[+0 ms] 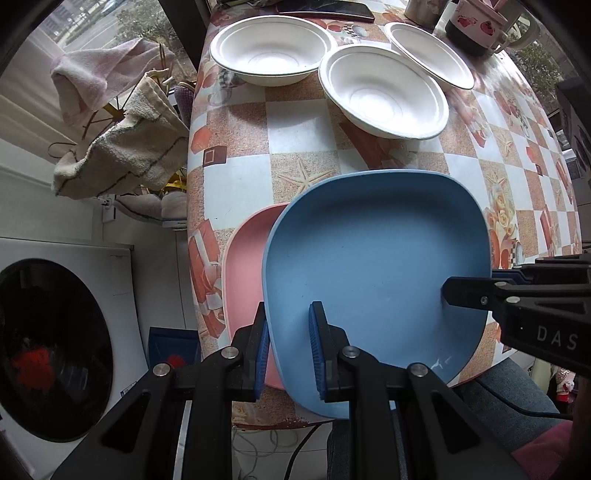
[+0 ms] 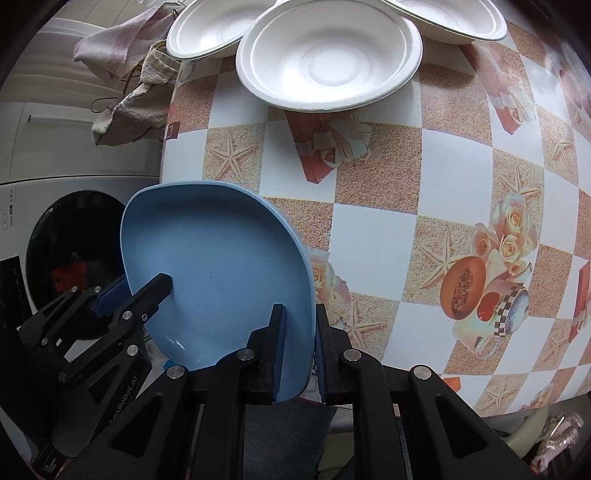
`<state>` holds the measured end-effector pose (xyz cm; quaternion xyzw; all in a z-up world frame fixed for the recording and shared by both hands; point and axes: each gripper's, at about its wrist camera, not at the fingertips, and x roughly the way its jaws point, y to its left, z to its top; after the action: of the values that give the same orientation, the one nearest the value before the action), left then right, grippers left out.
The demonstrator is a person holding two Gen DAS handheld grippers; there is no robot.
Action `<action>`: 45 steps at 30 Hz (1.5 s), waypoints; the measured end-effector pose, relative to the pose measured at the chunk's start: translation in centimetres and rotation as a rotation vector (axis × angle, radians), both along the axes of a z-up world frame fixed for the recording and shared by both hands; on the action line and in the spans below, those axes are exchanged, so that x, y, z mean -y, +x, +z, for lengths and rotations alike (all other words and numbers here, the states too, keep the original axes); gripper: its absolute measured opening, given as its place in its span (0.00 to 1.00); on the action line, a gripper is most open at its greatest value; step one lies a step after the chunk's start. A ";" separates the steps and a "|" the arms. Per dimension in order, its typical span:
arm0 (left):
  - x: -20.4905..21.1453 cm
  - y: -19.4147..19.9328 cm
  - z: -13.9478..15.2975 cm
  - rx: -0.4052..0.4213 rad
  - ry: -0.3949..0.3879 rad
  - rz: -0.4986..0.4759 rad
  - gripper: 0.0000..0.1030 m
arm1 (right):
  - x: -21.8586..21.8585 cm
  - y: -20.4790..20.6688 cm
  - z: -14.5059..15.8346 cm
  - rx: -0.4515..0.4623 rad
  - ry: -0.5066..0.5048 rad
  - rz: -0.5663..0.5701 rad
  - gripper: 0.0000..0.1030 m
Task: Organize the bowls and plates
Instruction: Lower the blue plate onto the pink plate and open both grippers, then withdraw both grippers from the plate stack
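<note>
Table [image 1: 295,122] w/ checkered starfish-and-rose cloth, spanning both views; washing machine [image 1: 55,347] at floor level off its left edge, towels [image 1: 122,147] draped on a rack beside it.

Blue plate [image 1: 373,266], squarish w/ rounded corners, near front-left corner of table, overhanging front edge. Long axis roughly front-to-back, narrower end toward the person, broad end toward the bowls. Tilted in right wrist view, right rim higher. Overlaps pink plate [image 1: 243,280], which lies flat underneath, poking out to the left.

Three white bowls toward far side, upright, open side up: left bowl [image 1: 271,50], middle bowl [image 1: 384,98], right bowl [image 1: 428,53]. Middle and right rims overlapping; left and middle just beside each other.

Left gripper [image 1: 288,350] straddling blue plate's near-left rim, one pad under/outside, one inside; small gap at the inner pad, so clamped or loose — can't tell. Right gripper [image 2: 300,345] closed onto plate's right rim, pads [image 2: 279,350] pressing both faces.

Pink-patterned mug [image 1: 476,26] at far right corner; dark phone [image 1: 332,9] at far edge.
</note>
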<state>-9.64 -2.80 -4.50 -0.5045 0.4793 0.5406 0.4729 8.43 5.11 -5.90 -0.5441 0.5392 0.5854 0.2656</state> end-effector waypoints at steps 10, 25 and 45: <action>0.3 -2.5 -0.8 -0.010 -0.019 0.058 0.21 | -0.1 -2.6 -0.8 0.001 -0.020 0.049 0.17; 0.8 -2.9 -2.0 -0.002 -0.020 0.124 0.60 | -0.5 -3.3 -1.9 0.001 -0.021 0.027 0.18; -4.6 -1.2 0.8 0.130 0.041 0.128 0.72 | -3.1 9.9 -3.3 0.111 -0.052 -0.319 0.84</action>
<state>-10.81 1.76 -3.68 -0.5583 0.4031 0.5457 0.4775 18.37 8.24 -9.19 -0.4897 0.6184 0.4906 0.3703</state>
